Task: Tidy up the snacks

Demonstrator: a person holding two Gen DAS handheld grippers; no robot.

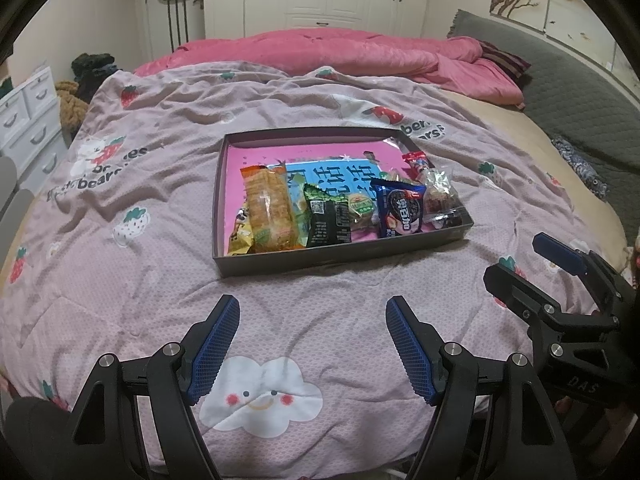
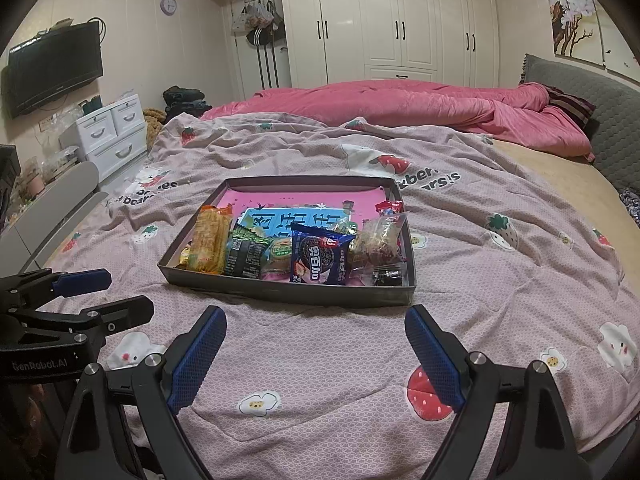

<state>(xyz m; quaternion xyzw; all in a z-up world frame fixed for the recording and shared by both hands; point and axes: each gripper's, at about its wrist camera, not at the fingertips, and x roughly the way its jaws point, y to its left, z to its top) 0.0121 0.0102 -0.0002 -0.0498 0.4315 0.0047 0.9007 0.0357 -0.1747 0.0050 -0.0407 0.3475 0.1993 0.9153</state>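
While the quilted pink bedspread (image 1: 140, 280) is carrying everything, a shallow grey cardboard tray (image 1: 340, 258) is lying mid-bed, straight ahead of both tongs, long axis crosswise. Crinkly snack packets (image 1: 400, 212) are crowding its near edge. Left tongs (image 1: 313, 346) and right tongs (image 2: 316, 354) are gaping empty, roughly equidistant.

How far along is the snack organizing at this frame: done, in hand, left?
Done: the snacks, including the orange cracker pack, dark green packet and blue cookie pack, all lie inside the gray tray on the bedspread. In hand: nothing; the left gripper and right gripper are open, short of the tray. Left: no loose snacks visible; possibly only tidying.
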